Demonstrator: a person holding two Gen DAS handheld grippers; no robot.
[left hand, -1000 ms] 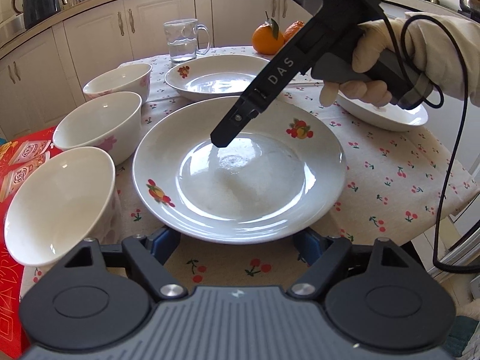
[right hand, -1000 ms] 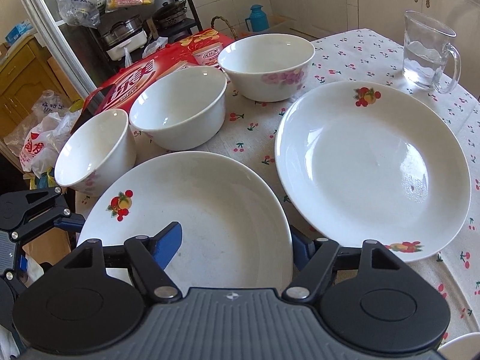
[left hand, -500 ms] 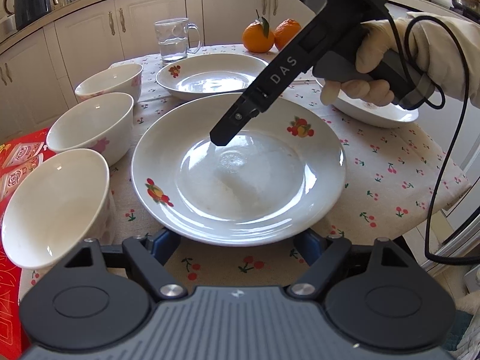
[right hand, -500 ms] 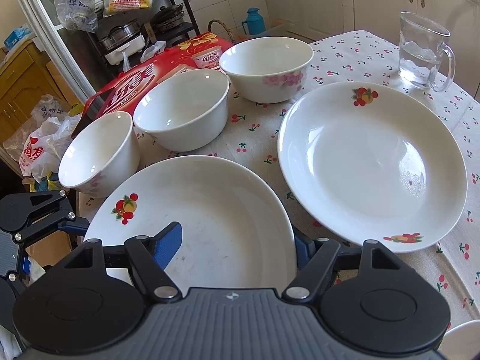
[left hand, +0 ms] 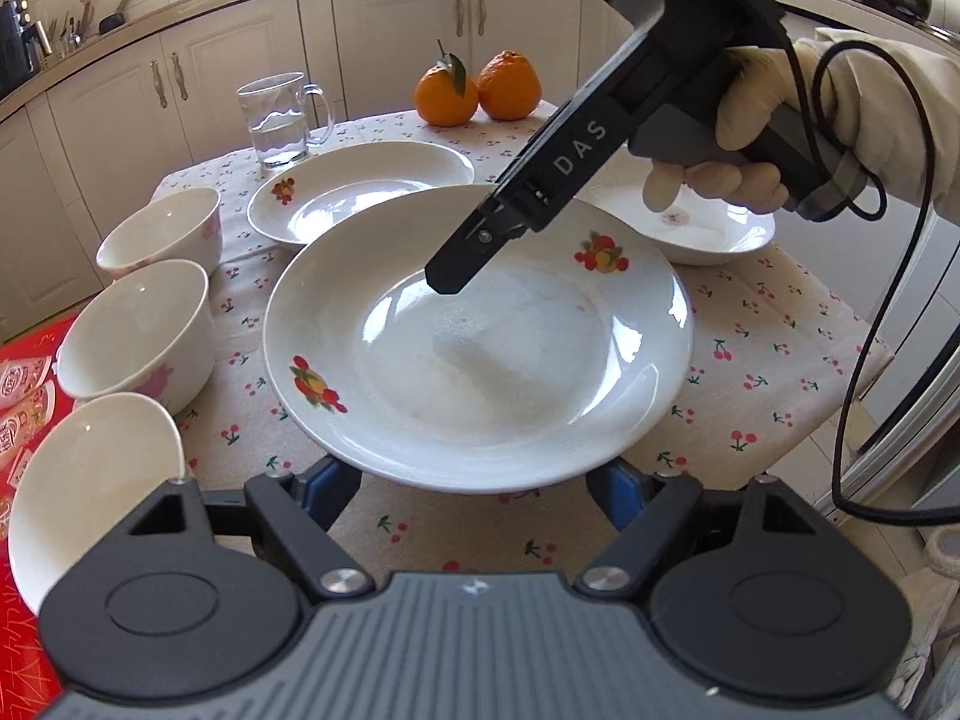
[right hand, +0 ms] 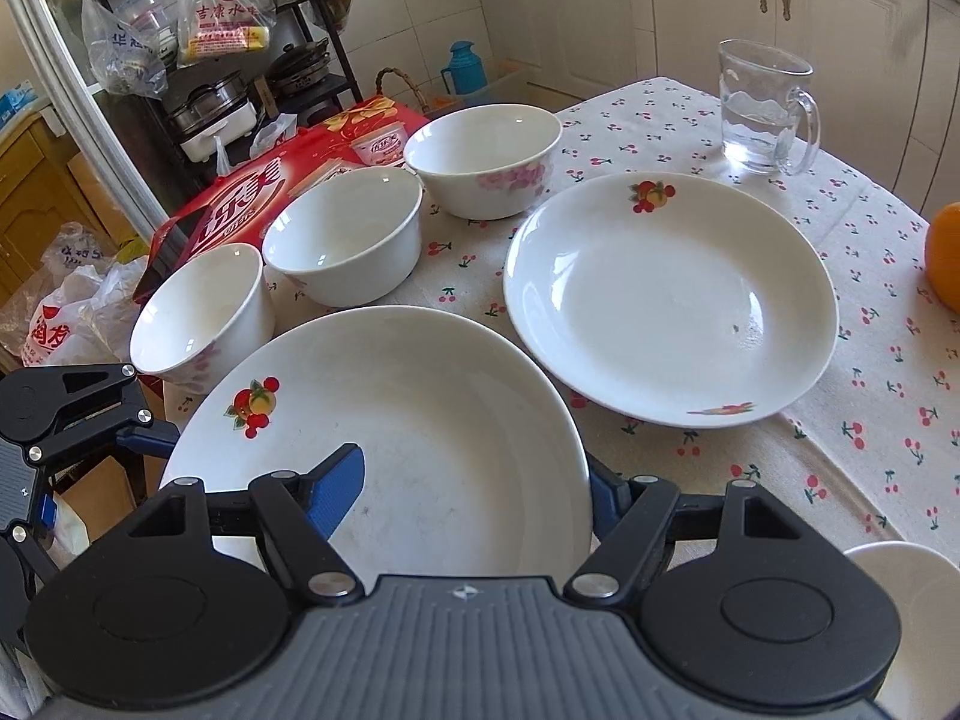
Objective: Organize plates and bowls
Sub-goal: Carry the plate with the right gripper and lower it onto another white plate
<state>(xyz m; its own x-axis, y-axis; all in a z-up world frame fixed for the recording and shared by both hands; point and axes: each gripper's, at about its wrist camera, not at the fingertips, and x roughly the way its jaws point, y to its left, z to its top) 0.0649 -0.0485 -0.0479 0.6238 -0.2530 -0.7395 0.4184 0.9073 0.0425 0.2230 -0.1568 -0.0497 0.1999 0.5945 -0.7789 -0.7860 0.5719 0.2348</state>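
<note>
A large white plate with fruit prints (left hand: 480, 360) is lifted above the table, tilted; it also shows in the right wrist view (right hand: 420, 420). My right gripper (right hand: 474, 480) is shut on its rim, one blue finger over the plate and one under. My left gripper (left hand: 474, 480) is open, its fingers wide apart just under the plate's near rim. A second fruit plate (right hand: 672, 300) lies beyond, also in the left wrist view (left hand: 360, 192). Three white bowls (right hand: 486, 162) (right hand: 342, 234) (right hand: 198, 312) stand in a row on the left.
A third white plate (left hand: 708, 228) lies at the right behind the right-hand tool. A glass mug of water (right hand: 762, 108) and two oranges (left hand: 480, 90) stand at the far side. A red carton (right hand: 252, 198) sits beside the bowls.
The large plate has risen off the cloth and tilted, held by my right gripper. My left gripper has lifted along with it and stays open under the rim.
</note>
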